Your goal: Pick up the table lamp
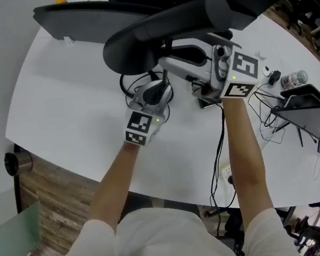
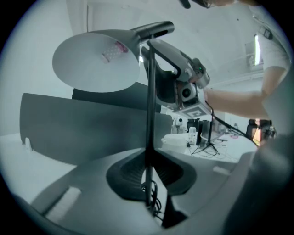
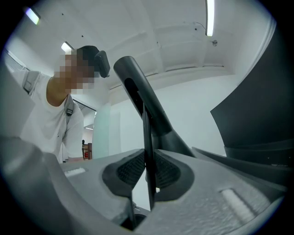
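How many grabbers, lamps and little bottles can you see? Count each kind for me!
Grippers: 2 (left gripper, right gripper)
Table lamp: 1
Small clear bottle: 1
Total: 4

table lamp [image 1: 164, 27]: black | table [image 1: 57, 103]: white | floor [image 1: 45, 192]: brown wood grain

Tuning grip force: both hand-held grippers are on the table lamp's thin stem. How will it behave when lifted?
Probably top-heavy: the wide lamp head overhangs the thin stem, so it may swing or tip. The stem looks smooth and narrow, so it could twist in the left hand-held gripper and right hand-held gripper.
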Available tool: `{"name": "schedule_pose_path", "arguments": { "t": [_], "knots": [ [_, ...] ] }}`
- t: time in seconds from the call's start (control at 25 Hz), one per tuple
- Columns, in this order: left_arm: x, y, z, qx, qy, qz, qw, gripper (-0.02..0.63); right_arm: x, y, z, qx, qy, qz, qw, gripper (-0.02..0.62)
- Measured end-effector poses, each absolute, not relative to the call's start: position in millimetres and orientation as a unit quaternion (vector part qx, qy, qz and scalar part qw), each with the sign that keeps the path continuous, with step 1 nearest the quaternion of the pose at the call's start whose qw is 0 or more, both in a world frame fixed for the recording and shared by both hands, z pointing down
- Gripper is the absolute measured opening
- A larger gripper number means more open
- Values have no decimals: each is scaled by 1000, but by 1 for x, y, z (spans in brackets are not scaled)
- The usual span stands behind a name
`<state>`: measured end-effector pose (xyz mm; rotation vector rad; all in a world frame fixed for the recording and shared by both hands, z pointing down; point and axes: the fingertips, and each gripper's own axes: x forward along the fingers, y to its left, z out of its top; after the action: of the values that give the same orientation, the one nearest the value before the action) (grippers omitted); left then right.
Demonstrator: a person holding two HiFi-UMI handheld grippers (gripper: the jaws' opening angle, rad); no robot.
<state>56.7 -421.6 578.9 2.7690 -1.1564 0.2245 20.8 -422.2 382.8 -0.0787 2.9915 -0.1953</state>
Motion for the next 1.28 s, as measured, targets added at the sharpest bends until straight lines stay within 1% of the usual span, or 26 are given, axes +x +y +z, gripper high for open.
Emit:
{"name": "schedule_pose_path", "arguments": {
  "t": [0.76,1.28],
  "knots": [
    [61,-413,567,927,-362,77,62,48,25,-415,369,-41,993,-62,94,49],
    [66,-388,515,938,-336,72,50,48,31,-388,318,-71,991,-40,102,48]
  ]
}}
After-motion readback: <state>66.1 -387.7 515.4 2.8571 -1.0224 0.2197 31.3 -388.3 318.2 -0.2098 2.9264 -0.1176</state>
